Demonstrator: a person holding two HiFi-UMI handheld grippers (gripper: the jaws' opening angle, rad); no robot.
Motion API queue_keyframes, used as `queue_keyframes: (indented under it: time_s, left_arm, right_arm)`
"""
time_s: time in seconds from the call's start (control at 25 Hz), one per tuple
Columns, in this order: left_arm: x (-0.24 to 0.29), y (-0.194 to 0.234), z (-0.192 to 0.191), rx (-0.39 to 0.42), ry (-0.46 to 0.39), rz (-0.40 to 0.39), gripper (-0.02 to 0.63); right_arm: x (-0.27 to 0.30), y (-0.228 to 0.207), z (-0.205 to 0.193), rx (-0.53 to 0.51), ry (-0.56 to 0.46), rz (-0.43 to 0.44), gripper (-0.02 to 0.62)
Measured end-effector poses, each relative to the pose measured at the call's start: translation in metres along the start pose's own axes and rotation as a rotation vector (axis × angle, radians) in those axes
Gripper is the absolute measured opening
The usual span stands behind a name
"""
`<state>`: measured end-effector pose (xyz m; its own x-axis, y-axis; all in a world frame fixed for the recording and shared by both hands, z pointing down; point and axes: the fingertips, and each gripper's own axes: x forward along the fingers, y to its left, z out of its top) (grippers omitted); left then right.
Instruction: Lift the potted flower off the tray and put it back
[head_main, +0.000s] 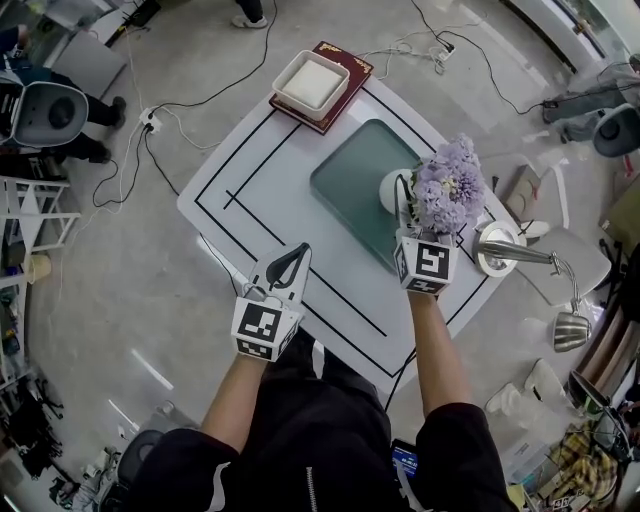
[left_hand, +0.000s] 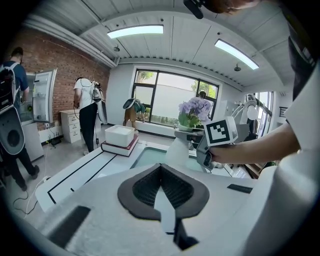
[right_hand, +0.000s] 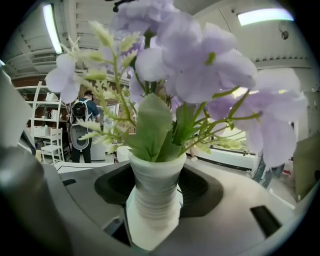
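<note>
By right tray (head_main: 345, 185) edge, potted flower (head_main: 450, 185) in right claw (head_main: 402, 212), left claw (head_main: 296, 258) apart

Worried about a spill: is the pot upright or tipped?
Upright: the pot stands vertical, flowers straight above it, in both gripper views.
</note>
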<state>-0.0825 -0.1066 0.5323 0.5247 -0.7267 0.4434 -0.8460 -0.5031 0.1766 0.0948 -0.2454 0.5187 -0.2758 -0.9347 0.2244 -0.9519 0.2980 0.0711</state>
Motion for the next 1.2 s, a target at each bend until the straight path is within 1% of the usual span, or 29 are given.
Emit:
queue_keyframes:
  time_s: [0.4,0.52,0.76,0.96,1.2]
  left_arm:
    - [0.005,-0.005,0.003,-0.001,-0.002,-0.020,0.003]
    - [0.005,-0.004,0.004,-0.001,-0.004,-0.022,0.003]
    - [0.003,-0.005,0.007,0.003,-0.009,-0.031,0.003]
    - [0.001,-0.011,0.011,0.009,-0.016,-0.045,0.003]
    - [-0.001,-0.022,0.011,0.018,-0.023,-0.075,0.003]
  right_arm:
    - [0.006,-0.005,0.001,0.021,0.019,-0.001,0.253]
    - [0.007,-0.004,-0.003,0.012,0.034,0.014,0.253]
    - [0.003,-0.001,-0.005,0.040,0.055,0.035,0.255]
    - [-0.006,-0.001,-0.007,0.022,0.069,0.027,0.255]
    - [-0.026,-0.004,-0.009,0.034,0.074,-0.002,0.255]
